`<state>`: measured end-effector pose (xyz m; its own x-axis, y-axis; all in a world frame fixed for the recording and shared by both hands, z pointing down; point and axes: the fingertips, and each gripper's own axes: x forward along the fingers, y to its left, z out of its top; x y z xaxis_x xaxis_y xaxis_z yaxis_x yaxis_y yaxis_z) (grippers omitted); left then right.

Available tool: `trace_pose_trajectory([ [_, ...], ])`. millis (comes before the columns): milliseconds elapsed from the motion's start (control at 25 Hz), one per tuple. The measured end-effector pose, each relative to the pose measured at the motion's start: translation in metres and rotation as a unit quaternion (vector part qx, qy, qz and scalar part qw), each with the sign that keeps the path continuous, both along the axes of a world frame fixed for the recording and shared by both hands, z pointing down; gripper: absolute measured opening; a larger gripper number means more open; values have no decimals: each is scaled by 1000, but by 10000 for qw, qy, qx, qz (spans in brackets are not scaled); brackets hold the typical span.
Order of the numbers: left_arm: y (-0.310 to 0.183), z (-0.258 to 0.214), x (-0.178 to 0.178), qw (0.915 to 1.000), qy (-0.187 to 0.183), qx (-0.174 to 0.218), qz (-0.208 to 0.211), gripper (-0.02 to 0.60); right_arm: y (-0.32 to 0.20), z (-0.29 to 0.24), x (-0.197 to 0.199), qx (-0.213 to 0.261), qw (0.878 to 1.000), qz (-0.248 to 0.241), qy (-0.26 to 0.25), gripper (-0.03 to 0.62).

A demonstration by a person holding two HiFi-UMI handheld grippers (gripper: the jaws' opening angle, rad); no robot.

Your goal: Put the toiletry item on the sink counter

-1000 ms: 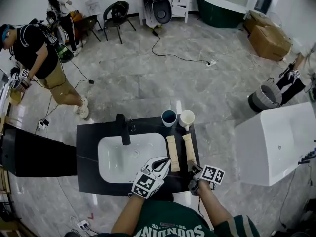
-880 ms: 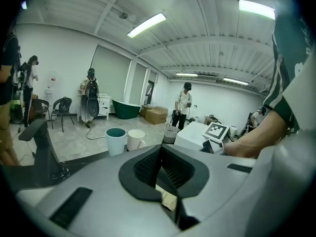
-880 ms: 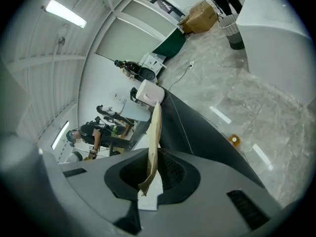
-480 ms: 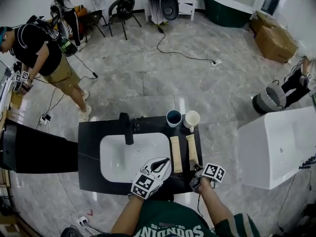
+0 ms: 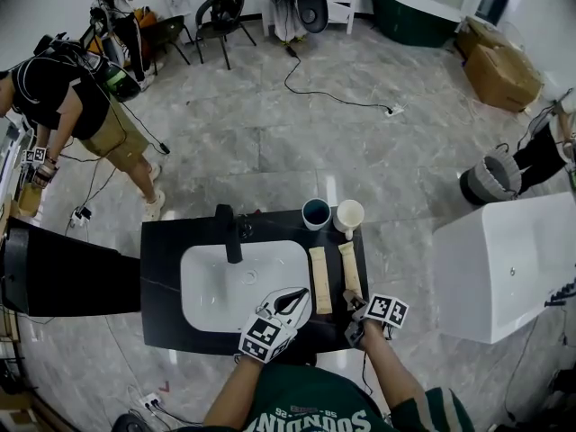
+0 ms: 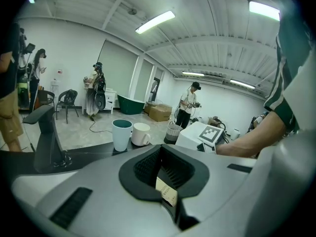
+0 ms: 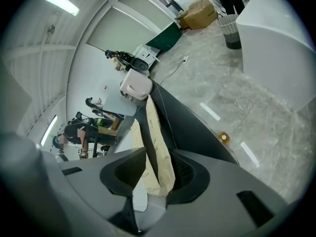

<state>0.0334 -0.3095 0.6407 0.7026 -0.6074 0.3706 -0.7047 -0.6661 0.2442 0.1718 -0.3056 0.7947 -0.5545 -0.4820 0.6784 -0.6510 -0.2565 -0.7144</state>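
Two tan toothbrush packets lie side by side on the black sink counter (image 5: 162, 268), right of the white basin (image 5: 243, 286). The near end of the right packet (image 5: 347, 270) sits between the jaws of my right gripper (image 5: 351, 302). Those jaws are opening. In the right gripper view the packet (image 7: 154, 132) leans on one pad with a gap beside it, inside the right gripper (image 7: 157, 154). My left gripper (image 5: 301, 297) rests beside the left packet (image 5: 317, 280), jaw tips together. In the left gripper view a printed tan corner shows in the hollow of the left gripper (image 6: 163, 149).
A teal mug (image 5: 316, 213) and a cream mug (image 5: 348, 216) stand at the counter's far right corner. The black faucet (image 5: 229, 232) rises behind the basin. A white tub (image 5: 504, 259) stands to the right. A person (image 5: 81, 106) and floor cables are farther off.
Both grippers and both packets stay where they were on the counter. The person at the far left has shifted a little.
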Motion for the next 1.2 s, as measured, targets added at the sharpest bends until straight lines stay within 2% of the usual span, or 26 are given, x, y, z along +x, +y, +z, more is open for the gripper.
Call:
trace_pose_trajectory([
  [400,4,3,3,10000,29,-60,-12,11,12,10,5,-292,9995,-105,36,198],
  [680,5,1,3,10000,55,-62,10,11,26,17,14,-260,9977,-361,508,204],
  [1200,11,-2,6,9999,101,-45,42,11,43,16,36,-369,9987,-54,348,204],
])
